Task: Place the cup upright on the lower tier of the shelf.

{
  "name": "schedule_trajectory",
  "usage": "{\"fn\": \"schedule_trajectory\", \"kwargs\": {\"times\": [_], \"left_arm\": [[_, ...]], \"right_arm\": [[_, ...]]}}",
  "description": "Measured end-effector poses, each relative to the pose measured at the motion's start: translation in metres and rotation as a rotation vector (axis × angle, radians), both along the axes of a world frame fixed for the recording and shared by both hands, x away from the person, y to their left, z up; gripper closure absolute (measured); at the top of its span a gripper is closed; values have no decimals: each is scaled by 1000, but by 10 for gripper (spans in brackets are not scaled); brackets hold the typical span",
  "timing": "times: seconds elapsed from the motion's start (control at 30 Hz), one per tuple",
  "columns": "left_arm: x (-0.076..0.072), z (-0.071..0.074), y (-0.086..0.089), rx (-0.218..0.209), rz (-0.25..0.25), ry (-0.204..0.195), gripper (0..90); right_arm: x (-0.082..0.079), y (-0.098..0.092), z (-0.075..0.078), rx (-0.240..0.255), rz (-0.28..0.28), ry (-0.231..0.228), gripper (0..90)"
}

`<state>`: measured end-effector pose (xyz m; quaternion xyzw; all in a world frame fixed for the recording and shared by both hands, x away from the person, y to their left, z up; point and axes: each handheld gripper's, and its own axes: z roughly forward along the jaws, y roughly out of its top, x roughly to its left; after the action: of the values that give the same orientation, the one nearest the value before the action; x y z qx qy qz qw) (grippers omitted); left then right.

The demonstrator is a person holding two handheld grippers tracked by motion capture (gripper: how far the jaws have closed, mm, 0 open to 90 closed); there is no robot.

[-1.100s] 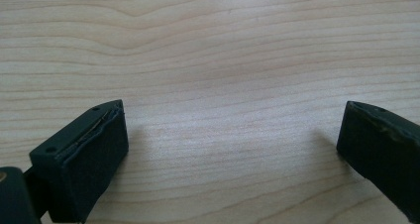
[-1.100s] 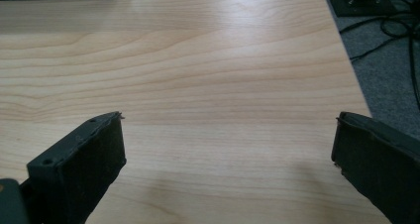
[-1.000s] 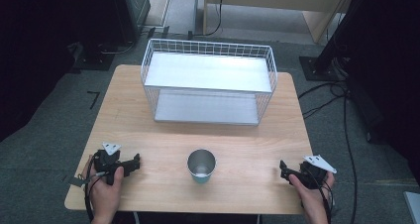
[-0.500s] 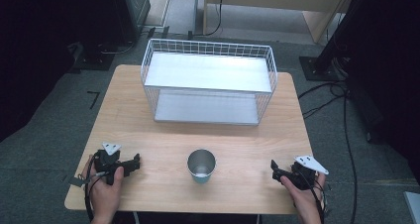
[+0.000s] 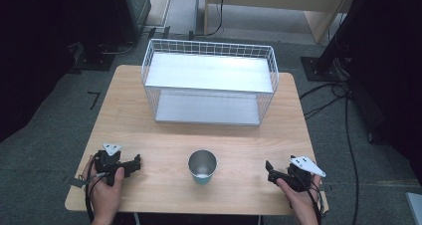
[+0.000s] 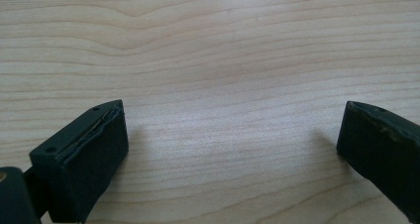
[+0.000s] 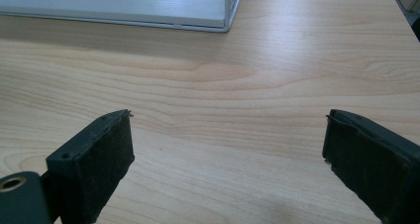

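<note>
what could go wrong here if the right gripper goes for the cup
The metal cup stands upright and empty-looking between the two grippers, so a sideways nudge from the right gripper could tip or slide it. That gripper's jaws, which have just been closing with nothing between them, may now be too narrow for the cup's rim. The wire rack stands just behind, so a high lift could clip its edge.

The table (image 5: 149,120) is evenly lit from above, while the frame edges stay dark. The high view is slightly soft. Glare sits on the shelf (image 5: 209,70) at upper centre.
</note>
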<state>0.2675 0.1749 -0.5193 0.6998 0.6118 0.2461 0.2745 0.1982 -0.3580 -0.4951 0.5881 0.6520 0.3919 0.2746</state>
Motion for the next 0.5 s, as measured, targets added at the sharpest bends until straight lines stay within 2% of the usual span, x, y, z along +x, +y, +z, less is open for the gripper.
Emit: {"fn": "schedule_trajectory", "kwargs": {"times": [0.5], "left_arm": [[0, 0, 0, 3, -7, 2, 0]], "right_arm": [[-3, 21, 3, -4, 52, -10, 53]]}}
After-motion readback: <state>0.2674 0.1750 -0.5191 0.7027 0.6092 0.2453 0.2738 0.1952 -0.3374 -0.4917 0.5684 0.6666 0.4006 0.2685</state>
